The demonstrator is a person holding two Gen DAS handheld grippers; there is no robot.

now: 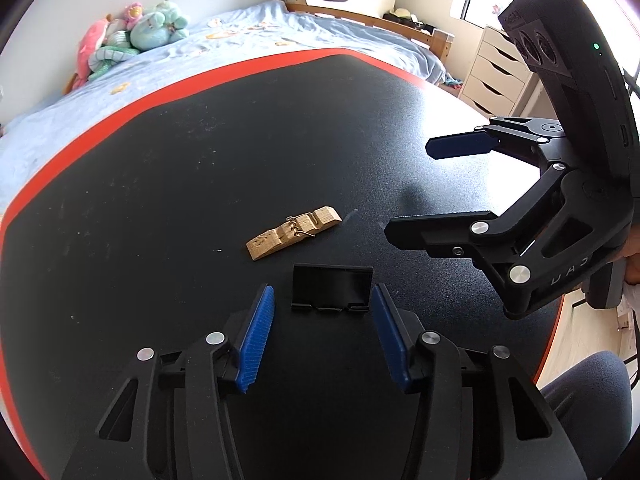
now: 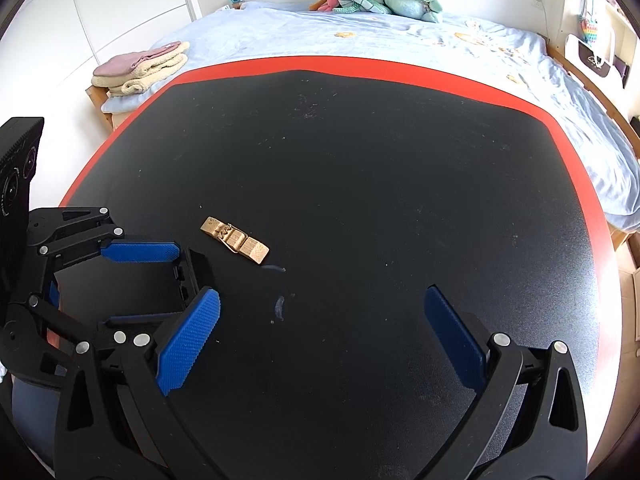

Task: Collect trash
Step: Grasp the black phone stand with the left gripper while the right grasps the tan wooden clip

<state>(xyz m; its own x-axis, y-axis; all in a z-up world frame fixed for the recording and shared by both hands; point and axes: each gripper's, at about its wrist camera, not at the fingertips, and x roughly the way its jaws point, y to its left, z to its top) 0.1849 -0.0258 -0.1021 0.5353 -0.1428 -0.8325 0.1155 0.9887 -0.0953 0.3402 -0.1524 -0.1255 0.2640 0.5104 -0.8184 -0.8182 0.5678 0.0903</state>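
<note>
- Left gripper (image 1: 322,334) fingers parted, empty, flanking a small black holder (image 1: 332,286) near the surface's (image 1: 160,160) near edge.
- Right gripper (image 2: 322,340) spread wide, empty.
- Wooden clothespin half (image 1: 294,232) just beyond the holder, toward mid-surface; long axis crosswise to left fingers; left nearer.

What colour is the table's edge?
Red border around the black table; right wrist view shows it best.
</note>
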